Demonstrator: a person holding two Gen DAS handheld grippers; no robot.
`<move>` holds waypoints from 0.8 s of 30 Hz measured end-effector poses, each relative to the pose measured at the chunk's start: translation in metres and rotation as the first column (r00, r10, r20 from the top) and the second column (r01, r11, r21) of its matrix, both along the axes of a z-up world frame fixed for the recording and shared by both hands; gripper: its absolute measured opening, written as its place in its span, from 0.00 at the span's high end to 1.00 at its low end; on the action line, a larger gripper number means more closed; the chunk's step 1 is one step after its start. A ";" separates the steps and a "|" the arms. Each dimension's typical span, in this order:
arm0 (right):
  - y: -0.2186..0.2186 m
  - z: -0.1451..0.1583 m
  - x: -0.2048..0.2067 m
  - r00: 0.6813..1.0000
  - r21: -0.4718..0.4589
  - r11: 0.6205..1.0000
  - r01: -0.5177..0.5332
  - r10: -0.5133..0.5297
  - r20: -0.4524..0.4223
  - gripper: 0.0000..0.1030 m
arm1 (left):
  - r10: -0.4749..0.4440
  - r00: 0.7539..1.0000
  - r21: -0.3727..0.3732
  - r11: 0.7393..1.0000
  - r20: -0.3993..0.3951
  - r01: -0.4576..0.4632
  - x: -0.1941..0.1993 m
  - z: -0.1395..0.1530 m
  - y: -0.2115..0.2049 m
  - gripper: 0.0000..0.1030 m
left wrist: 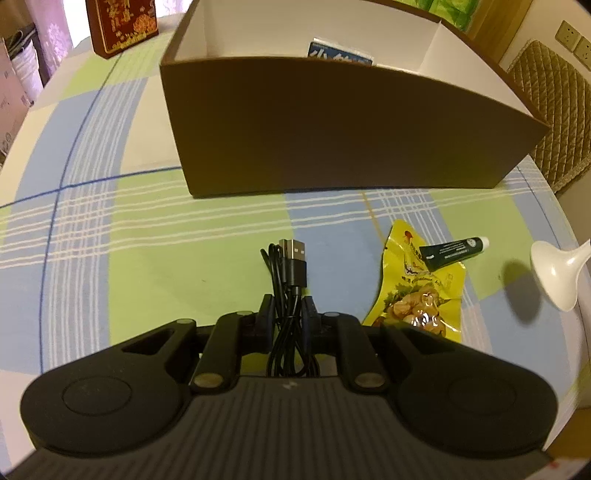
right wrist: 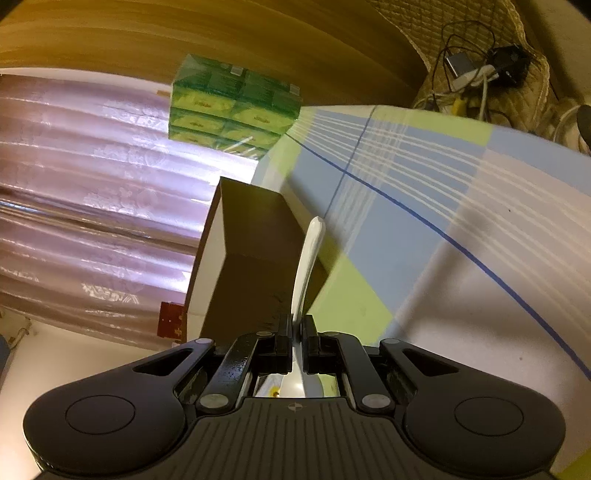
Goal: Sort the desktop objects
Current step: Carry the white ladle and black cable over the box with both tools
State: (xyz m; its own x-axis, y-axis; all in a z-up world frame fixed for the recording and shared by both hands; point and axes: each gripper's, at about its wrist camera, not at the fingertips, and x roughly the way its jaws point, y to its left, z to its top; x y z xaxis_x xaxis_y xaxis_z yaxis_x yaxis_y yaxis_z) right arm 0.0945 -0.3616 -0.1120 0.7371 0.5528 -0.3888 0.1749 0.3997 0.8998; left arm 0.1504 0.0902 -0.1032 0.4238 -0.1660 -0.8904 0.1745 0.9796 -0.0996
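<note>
My left gripper point(left wrist: 287, 308) is shut on a coiled black USB cable point(left wrist: 290, 280), whose plug end lies on the checked tablecloth just ahead of the fingers. Behind it stands a brown cardboard box point(left wrist: 332, 129) with white inner dividers and a blue-and-white packet point(left wrist: 338, 53) inside. My right gripper point(right wrist: 298, 325) is shut on a white ceramic spoon point(right wrist: 308, 258), held edge-on with its handle pointing away, above the table beside the box point(right wrist: 251, 258). That spoon point(left wrist: 557, 275) also shows at the right edge of the left wrist view.
A yellow snack pouch point(left wrist: 421, 288) and a small dark green tube point(left wrist: 456, 253) lie right of the cable. A red box point(left wrist: 123, 26) stands far left. Green tissue packs point(right wrist: 232, 107) sit at the table's far end. A quilted chair point(left wrist: 550, 103) stands by the table's edge.
</note>
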 end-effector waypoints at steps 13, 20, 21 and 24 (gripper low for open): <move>-0.002 0.045 0.022 0.991 0.042 0.999 0.014 -0.020 0.134 0.99 | -0.018 0.992 0.007 1.000 0.124 0.017 -0.007 0.050 0.004 0.90; 0.010 0.066 0.047 0.983 0.053 0.999 0.000 -0.010 0.186 0.99 | -0.015 0.977 -0.030 0.999 0.214 0.022 0.001 0.084 0.004 0.90; 0.012 0.068 0.052 0.981 0.054 0.999 -0.003 -0.007 0.191 0.99 | -0.013 0.974 -0.038 0.999 0.227 0.023 0.004 0.089 0.005 0.90; 0.021 0.076 0.065 0.978 0.047 0.999 -0.011 0.001 0.208 0.99 | -0.012 0.967 -0.053 0.998 0.256 0.027 0.015 0.100 0.005 0.90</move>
State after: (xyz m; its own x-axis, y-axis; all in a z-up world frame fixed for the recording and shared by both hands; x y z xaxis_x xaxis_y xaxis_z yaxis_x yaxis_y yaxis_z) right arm 0.1594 -0.3407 -0.0361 0.7957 0.5716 -0.2002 -0.0204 0.3556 0.9344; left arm 0.1654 0.0951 -0.0029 0.6324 -0.2231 -0.7419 0.2205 0.9699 -0.1037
